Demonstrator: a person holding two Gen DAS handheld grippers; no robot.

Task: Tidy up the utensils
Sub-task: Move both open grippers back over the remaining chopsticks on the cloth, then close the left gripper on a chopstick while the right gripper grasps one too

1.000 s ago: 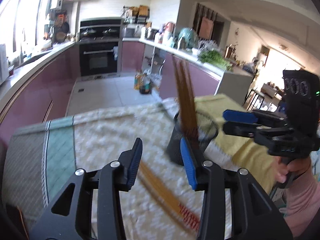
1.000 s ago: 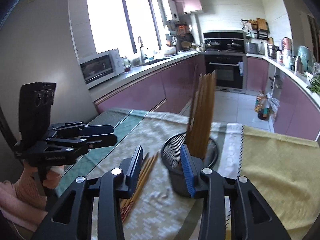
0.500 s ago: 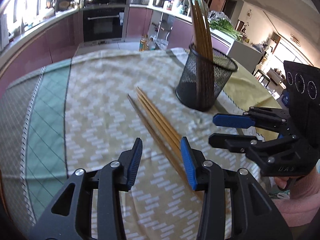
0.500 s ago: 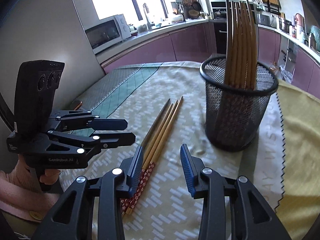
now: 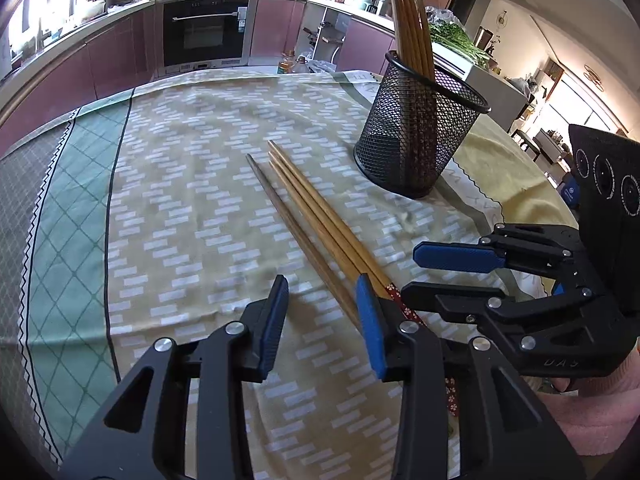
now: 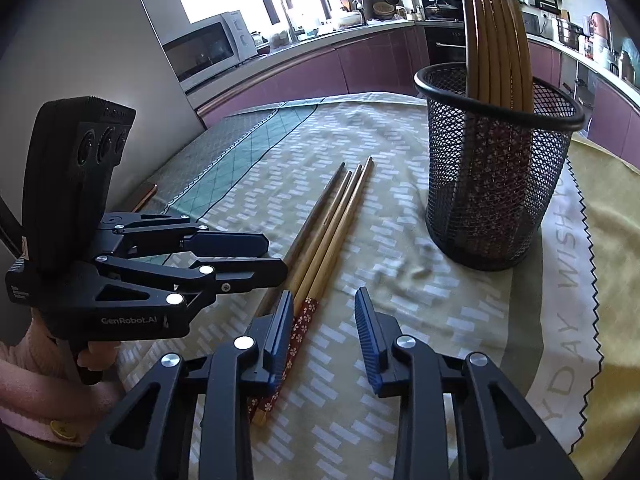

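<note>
Three wooden chopsticks lie side by side on the patterned tablecloth; they also show in the right wrist view, with red flowered ends near me. A black mesh holder stands upright behind them with several chopsticks in it, and shows in the right wrist view. My left gripper is open and empty, low over the near ends of the loose chopsticks. My right gripper is open and empty, just right of those ends. Each gripper shows in the other's view, the right and the left.
A yellow cloth lies under the holder's right side. A phone-like object lies at the table's left edge. Kitchen counters, an oven and a microwave stand beyond the table.
Both grippers have dropped and tilted down toward the table, coming closer to the loose chopsticks' near ends. Both stay open. The chopsticks and holder have not moved.
</note>
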